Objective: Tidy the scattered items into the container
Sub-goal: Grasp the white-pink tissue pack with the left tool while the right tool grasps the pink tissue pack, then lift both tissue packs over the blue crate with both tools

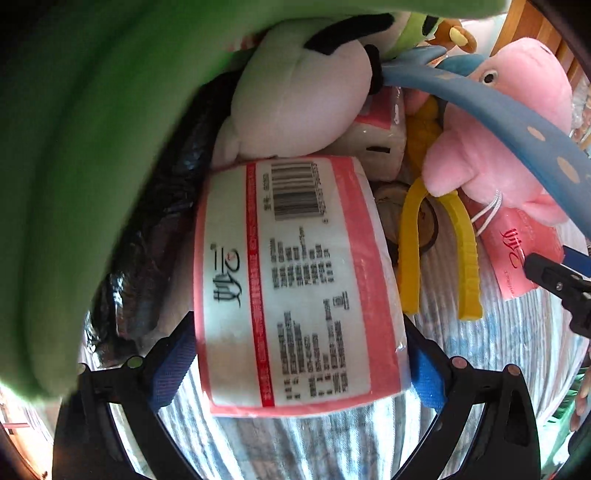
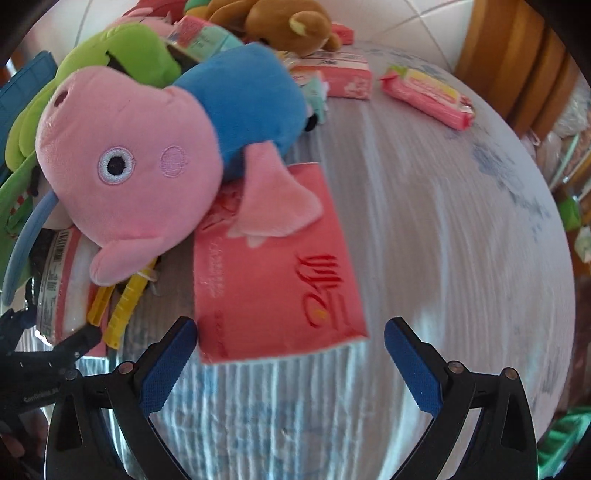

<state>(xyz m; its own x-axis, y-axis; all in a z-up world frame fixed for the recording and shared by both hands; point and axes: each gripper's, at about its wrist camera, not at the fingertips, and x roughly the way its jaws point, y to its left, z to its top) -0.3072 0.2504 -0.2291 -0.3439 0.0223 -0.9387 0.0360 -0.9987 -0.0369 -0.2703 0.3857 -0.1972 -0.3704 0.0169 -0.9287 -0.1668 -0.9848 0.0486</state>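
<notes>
My left gripper (image 1: 299, 373) is shut on a white and red tissue pack (image 1: 299, 280) with a barcode, its blue pads against both sides. Behind the pack lie a white plush (image 1: 295, 99), a pink pig plush (image 1: 491, 147) and a yellow clip (image 1: 439, 251). My right gripper (image 2: 290, 365) is open and empty, just short of a red tissue pack (image 2: 273, 277) lying flat on the table. The pink pig plush (image 2: 129, 162) with a blue body rests partly on that red pack. The left gripper's tip (image 2: 74, 343) shows at the left edge of the right wrist view.
A green plush (image 1: 92, 147) fills the left of the left wrist view. A blue strap (image 1: 498, 122) arcs across the pile. Further back lie a brown bear (image 2: 288, 26), a pink tissue pack (image 2: 347, 77) and a pink snack bar (image 2: 428, 96). The striped tablecloth (image 2: 443, 240) extends right.
</notes>
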